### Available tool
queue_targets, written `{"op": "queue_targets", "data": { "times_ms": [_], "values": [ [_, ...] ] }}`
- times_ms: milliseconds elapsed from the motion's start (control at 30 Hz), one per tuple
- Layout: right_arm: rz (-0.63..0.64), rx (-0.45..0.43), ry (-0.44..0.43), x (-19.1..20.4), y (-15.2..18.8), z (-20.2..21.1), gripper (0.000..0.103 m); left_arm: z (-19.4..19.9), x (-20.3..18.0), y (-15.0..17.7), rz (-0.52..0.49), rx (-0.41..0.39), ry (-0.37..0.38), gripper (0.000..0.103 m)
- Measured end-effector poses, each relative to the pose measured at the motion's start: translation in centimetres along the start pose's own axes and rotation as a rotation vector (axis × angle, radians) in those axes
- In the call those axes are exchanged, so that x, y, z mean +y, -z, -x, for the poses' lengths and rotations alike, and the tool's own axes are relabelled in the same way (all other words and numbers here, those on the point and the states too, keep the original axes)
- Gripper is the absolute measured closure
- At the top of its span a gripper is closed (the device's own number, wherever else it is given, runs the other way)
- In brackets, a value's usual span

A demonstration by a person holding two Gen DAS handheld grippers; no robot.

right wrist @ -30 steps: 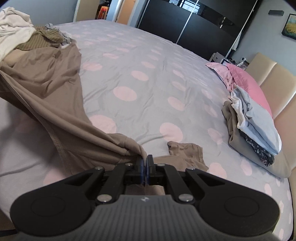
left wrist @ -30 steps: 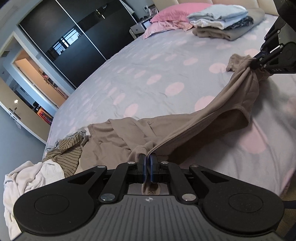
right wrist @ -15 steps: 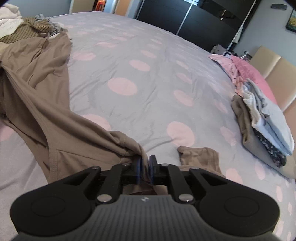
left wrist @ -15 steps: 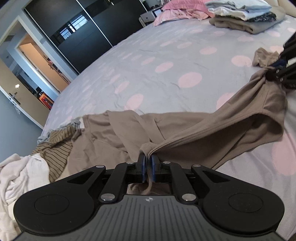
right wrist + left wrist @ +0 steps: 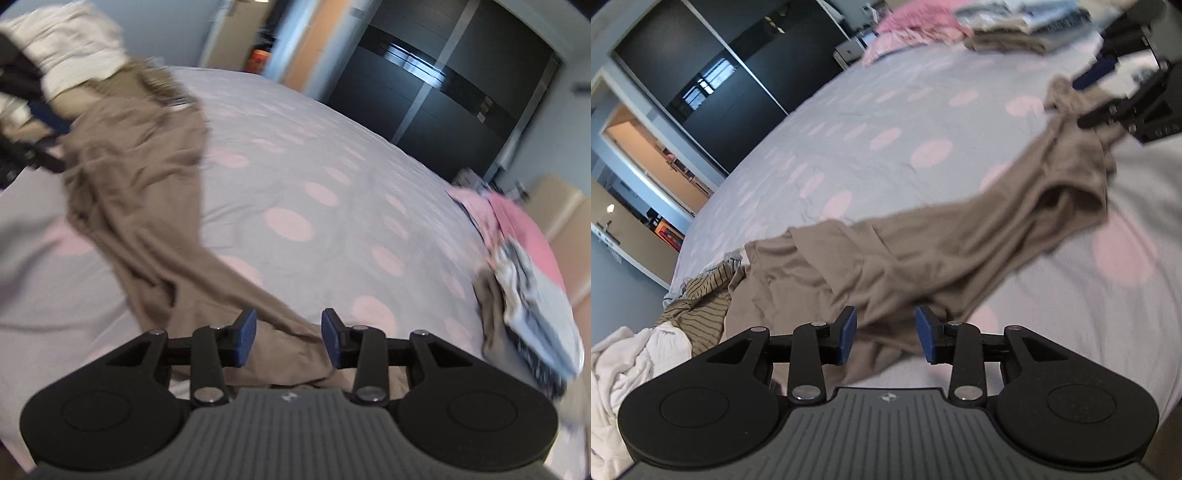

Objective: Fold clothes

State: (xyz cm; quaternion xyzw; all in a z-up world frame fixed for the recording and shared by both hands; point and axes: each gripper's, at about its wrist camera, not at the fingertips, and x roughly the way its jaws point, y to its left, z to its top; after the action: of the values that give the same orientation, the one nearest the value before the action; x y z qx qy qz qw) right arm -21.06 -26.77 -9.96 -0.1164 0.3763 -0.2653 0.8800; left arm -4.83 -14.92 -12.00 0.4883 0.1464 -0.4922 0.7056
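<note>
- While the jaws of both grippers are opening, the long taupe-brown knit garment (image 5: 960, 243) is laid out as a loose, wrinkled band across the near part of the lilac bedspread with pale pink dots (image 5: 886, 122).
- One end of the garment is seen between the spread blue pads of the left gripper (image 5: 885, 334); no pad is pressed on it.
- The opposite end is seen between the parted pads of the right gripper (image 5: 288, 336), likewise unpinched.
- No fold is yet made in this garment: it is bunched and twisted along its length, so flattening and folding are judged to remain.
- At the foot-side end of the garment, a striped olive-and-black crumpled top (image 5: 701, 299) and a rumpled white cloth (image 5: 624, 354) are heaped unfolded; these are judged to be pending.
- Beyond the garment, toward the headboard, a stack of folded clothes in grey, white and pale blue (image 5: 532, 314) is placed beside a pink pillow (image 5: 517, 225); that portion is judged complete.
- Overall, the task is assessed as partly done.
</note>
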Motion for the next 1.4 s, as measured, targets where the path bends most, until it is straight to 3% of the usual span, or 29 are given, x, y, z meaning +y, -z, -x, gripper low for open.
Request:
{"op": "queue_targets", "data": {
  "times_ms": [67,200,333,500,700,800,833,867,967,1133,1300,1400],
  "values": [
    [0.073,0.004,-0.039,0.8,-0.2,-0.2,0.069,-0.3,0.0,0.3,-0.056,0.025,-0.012,0.070],
    [0.252,0.035,-0.134,1.7,-0.5,-0.4,0.069,-0.9,1.0,0.6,-0.117,0.049,-0.018,0.070],
    [0.360,0.035,-0.173,1.8,-0.9,-0.9,0.069,-2.2,1.9,0.8,-0.221,0.046,-0.030,0.069],
    [0.414,0.056,-0.197,2.3,-0.8,-2.5,0.069,-5.4,2.6,1.0,-0.238,0.065,-0.049,0.070],
    [0.528,0.059,-0.169,4.2,0.6,-4.0,0.069,-7.3,0.5,0.9,-0.372,0.042,-0.089,0.074],
    [0.527,0.075,-0.166,4.6,1.1,-4.9,0.071,-7.9,0.0,0.4,-0.376,0.047,-0.090,0.086],
    [0.519,0.078,-0.168,4.8,1.1,-5.0,0.078,-8.0,0.0,0.3,-0.373,0.050,-0.088,0.090],
    [0.513,0.080,-0.170,4.9,1.2,-5.0,0.085,-8.1,-0.1,0.1,-0.371,0.052,-0.086,0.091],
    [0.521,0.068,-0.158,5.1,1.2,-4.3,0.092,-7.4,0.2,-0.6,-0.328,0.050,-0.085,0.093],
    [0.406,0.106,-0.148,3.5,0.6,-3.2,0.097,-5.2,0.8,-1.8,-0.215,0.083,-0.076,0.095],
    [0.234,0.191,-0.108,1.1,0.3,-2.3,0.103,-1.4,-0.3,-3.0,-0.140,0.063,0.019,0.096],
    [0.199,0.219,-0.078,0.4,0.9,-1.3,0.103,0.2,-2.0,-3.1,-0.127,0.047,0.086,0.096]
  ]
}}
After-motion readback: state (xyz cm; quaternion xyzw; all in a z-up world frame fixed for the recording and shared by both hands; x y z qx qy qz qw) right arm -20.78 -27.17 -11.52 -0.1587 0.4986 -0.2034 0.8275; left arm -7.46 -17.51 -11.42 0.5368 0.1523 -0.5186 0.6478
